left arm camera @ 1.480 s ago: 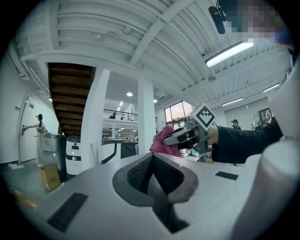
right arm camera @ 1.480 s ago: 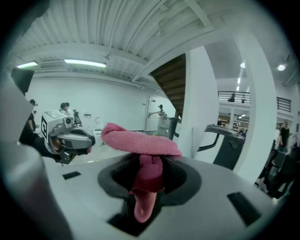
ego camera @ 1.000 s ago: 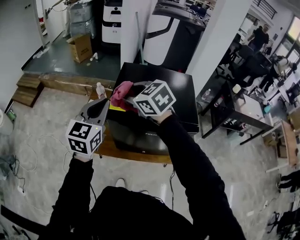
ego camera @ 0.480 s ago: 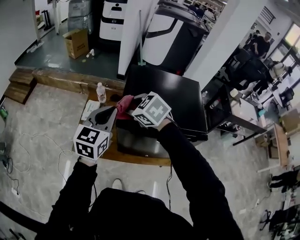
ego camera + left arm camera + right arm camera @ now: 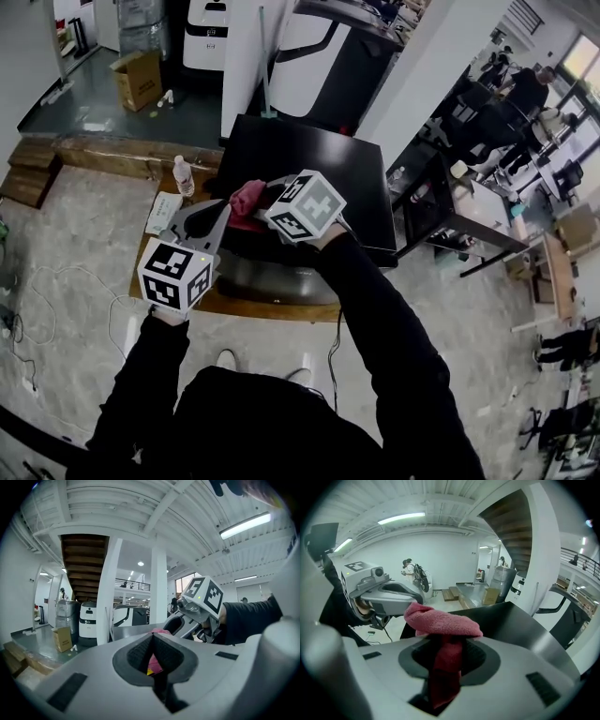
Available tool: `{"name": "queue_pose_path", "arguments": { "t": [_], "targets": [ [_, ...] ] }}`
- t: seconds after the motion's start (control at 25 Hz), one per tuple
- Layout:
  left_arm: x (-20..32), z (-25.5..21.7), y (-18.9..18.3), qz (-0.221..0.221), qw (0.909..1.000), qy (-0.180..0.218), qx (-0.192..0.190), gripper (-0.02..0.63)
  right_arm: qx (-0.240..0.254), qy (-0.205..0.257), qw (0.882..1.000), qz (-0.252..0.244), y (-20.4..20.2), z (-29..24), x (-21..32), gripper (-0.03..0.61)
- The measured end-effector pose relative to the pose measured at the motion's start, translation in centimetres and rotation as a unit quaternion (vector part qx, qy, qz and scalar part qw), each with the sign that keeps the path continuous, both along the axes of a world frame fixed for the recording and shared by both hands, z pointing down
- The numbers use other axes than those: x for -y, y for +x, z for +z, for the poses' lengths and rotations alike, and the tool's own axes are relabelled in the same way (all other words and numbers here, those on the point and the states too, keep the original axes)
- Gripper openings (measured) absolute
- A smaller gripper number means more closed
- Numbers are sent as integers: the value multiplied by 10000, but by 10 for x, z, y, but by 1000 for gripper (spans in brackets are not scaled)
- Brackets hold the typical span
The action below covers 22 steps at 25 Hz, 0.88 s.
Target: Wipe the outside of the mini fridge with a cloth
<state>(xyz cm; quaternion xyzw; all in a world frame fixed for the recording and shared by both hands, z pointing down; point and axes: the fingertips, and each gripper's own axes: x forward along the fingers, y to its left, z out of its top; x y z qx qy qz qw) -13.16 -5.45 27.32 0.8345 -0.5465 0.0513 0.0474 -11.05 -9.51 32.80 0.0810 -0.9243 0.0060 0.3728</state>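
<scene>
Your right hand-held gripper is clamped on the pink cloth, which bunches above its jaws over the near left corner of the black mini fridge; whether cloth and fridge touch cannot be told. Your left hand-held gripper has its jaws together on nothing, just left of that fridge corner, tip near the cloth. A water bottle stands left of the fridge.

- Black long sleeves, black top.
- Left hand-held gripper: pale grey moulded shell, dark ribbed pads, black rectangular insets.
- Right hand-held gripper: same grey shell, same dark pads.
- White marker cube on each, printed with black square patterns.
</scene>
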Motion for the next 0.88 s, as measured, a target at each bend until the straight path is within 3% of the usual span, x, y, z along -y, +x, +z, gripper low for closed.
{"name": "queue_pose_path", "arguments": {
  "t": [0.56,0.88],
  "targets": [
    [10,-4,183,213,9997,-46,143,6,-128,-18,9997,231,203,-1,25,124],
    [17,1,277,370,9992,-79,148,6,-52,-121,9980,621,322,1,43,124]
  ]
}}
